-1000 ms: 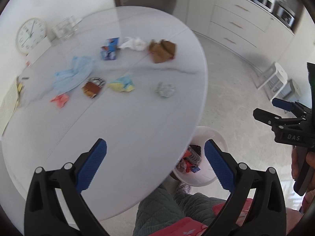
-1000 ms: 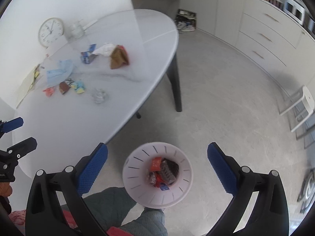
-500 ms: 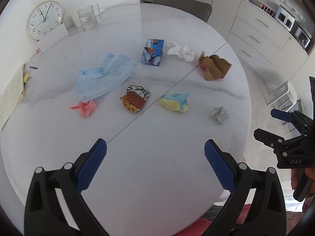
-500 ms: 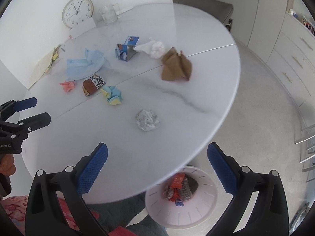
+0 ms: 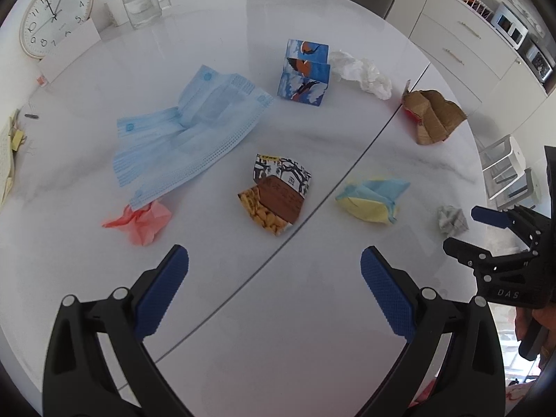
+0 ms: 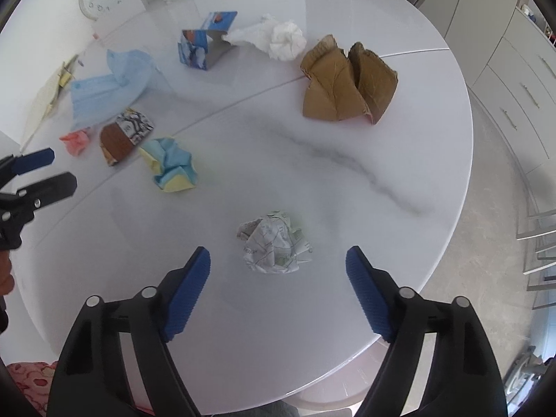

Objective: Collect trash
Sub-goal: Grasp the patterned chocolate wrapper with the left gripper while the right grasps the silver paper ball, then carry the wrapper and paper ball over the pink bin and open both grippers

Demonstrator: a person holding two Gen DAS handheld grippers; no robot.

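— Both claws have come in over the desk since a second ago; the white bin that sat under the right one has slid out of its view. How do they stand?

— The right claw [image 6: 278, 274] hangs spread wide, gripping nothing, with the crumpled printed paper ball [image 6: 274, 243] on the desk [image 6: 347, 191] just ahead, between its blue pads [image 6: 189, 288]. The left claw [image 5: 274, 271] is spread just as wide and empty, above a bare patch by the desk's seam.

— What lies ahead of the left claw?

— Just ahead sits the snack wrapper [image 5: 276, 193]. Ahead to its left is the pink paper wad [image 5: 140, 222], touching the edge of the blue face masks [image 5: 187, 132]. Ahead to its right lies the yellow-and-blue paper [image 5: 371, 198], and further right the paper ball again, near the right claw's tips.

— And beyond that?

— Farther out stand the blue bird-print carton [image 5: 305, 69], the white tissue [image 5: 361, 71] just beside it, and the brown paper bag [image 5: 432, 116] to the right. At the far edge are a clock [image 5: 52, 15] and a glass jug [image 5: 142, 3].
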